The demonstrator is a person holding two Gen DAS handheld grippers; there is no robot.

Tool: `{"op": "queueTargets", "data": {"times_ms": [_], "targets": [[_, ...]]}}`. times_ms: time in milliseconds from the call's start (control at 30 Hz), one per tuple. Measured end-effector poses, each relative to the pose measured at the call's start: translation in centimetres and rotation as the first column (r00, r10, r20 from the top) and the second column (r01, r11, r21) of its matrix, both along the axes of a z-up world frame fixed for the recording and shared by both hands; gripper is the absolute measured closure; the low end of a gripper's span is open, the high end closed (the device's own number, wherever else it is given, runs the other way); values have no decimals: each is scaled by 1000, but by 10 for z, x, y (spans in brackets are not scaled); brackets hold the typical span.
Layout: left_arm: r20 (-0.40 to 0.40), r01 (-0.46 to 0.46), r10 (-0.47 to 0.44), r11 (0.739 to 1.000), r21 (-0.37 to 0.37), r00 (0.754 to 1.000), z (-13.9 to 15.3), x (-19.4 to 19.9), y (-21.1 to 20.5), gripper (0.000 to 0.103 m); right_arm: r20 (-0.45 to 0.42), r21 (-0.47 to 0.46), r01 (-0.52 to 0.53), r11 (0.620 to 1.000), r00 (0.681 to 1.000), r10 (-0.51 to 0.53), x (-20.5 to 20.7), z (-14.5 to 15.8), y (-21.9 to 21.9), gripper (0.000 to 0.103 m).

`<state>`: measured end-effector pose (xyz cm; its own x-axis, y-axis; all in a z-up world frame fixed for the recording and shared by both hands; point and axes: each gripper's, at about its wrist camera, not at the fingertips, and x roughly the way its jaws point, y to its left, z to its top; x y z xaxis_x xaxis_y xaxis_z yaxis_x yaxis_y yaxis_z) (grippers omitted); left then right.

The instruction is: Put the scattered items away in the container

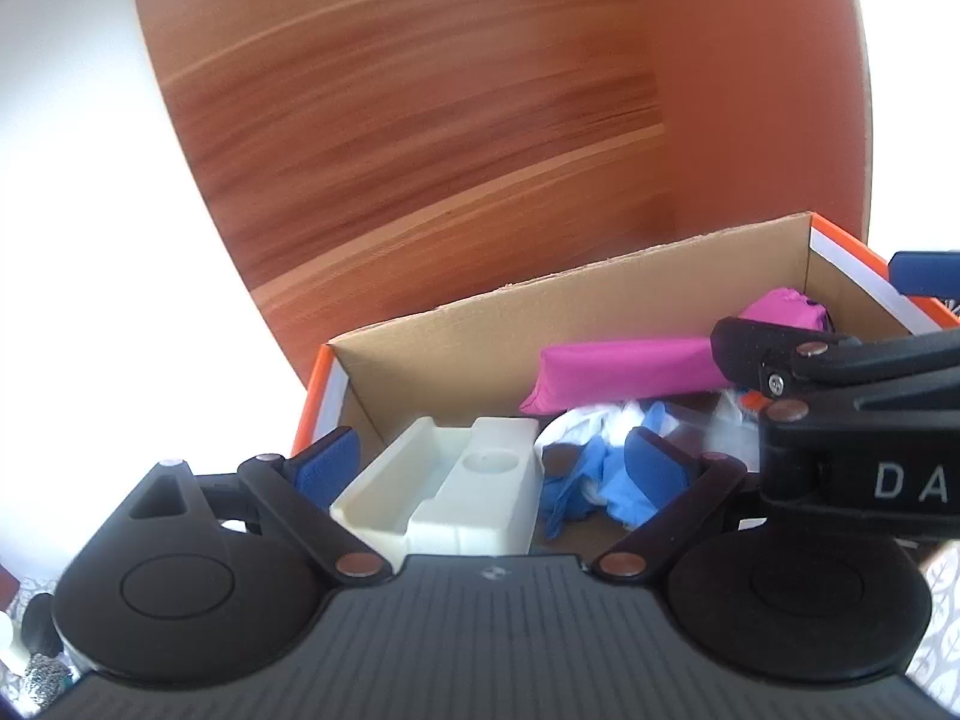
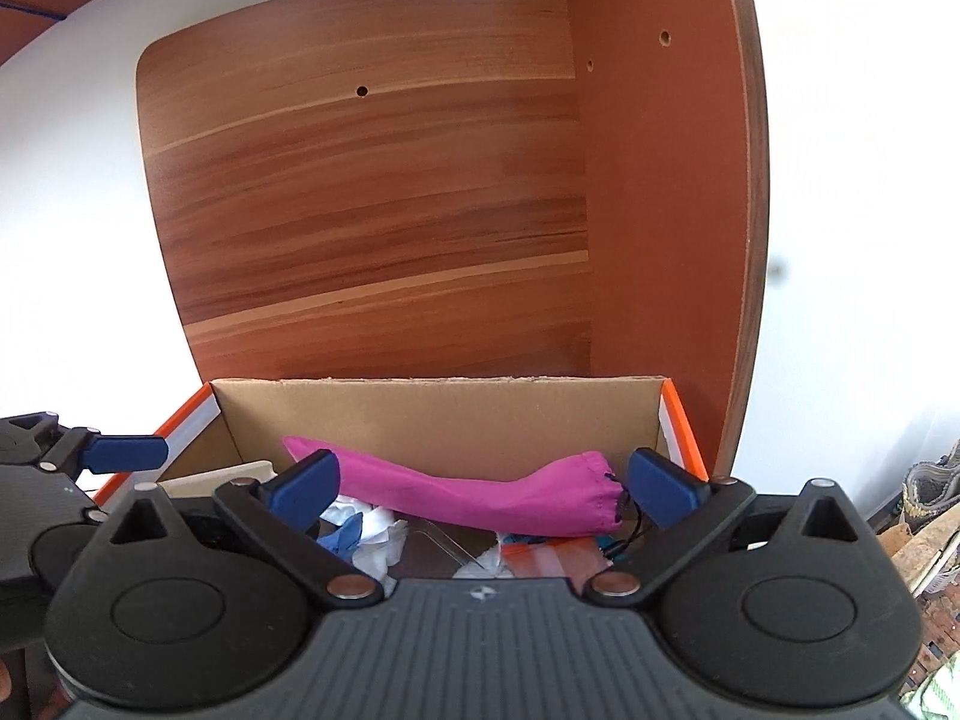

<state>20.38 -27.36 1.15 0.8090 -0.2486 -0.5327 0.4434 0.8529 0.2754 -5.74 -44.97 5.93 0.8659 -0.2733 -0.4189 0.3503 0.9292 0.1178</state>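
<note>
An open cardboard box with an orange rim (image 1: 456,324) (image 2: 420,414) holds a white moulded tray (image 1: 456,492), blue gloves (image 1: 606,486), white crumpled cloth (image 2: 375,531), a clear packet (image 2: 540,558) and a long magenta pouch (image 1: 624,372) (image 2: 480,495). My left gripper (image 1: 492,462) is open and empty over the box's left part, its fingers either side of the white tray. My right gripper (image 2: 486,480) is open and empty over the box's right part, in front of the pouch. The right gripper's body shows in the left wrist view (image 1: 852,420).
A reddish wooden panel (image 2: 372,192) stands behind the box, with a side panel (image 2: 666,180) at the right. White wall lies on both sides. Shoes and clutter (image 2: 930,492) lie at the far right. Small objects (image 1: 36,648) sit at the lower left.
</note>
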Motion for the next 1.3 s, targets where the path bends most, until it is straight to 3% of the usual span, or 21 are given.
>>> {"op": "queueTargets", "data": {"times_ms": [67, 200, 333, 567, 600, 733, 933, 1300], "targets": [[28, -10, 10, 1000, -12, 1000, 1, 9, 2, 6, 8, -30, 21, 999, 1000, -21, -9, -2, 10, 0], [40, -25, 27, 998, -57, 999, 10, -13, 19, 6, 30, -109, 62, 992, 998, -59, -23, -2, 32, 0], [107, -41, 49, 996, -74, 993, 15, -39, 33, 6, 72, -161, 108, 981, 993, -97, -40, -1, 54, 0], [171, -69, 94, 987, -144, 981, 14, -75, 66, 4, 120, -166, 160, 973, 983, -141, -68, -6, 87, 0], [166, -71, 94, 988, -136, 982, 14, -79, 70, 0, 124, -159, 155, 975, 983, -136, -72, -6, 90, 0], [100, -71, 86, 986, -148, 991, 11, -89, 87, 0, 118, -183, 134, 974, 986, -114, -84, -9, 110, 0], [82, -88, 102, 984, -157, 991, 1, -93, 95, 0, 105, -208, 112, 972, 990, -92, -98, -14, 134, 0], [26, -129, 134, 981, -144, 991, -24, -93, 96, 0, 30, -159, 68, 985, 998, -64, -106, -40, 148, 0]]}}
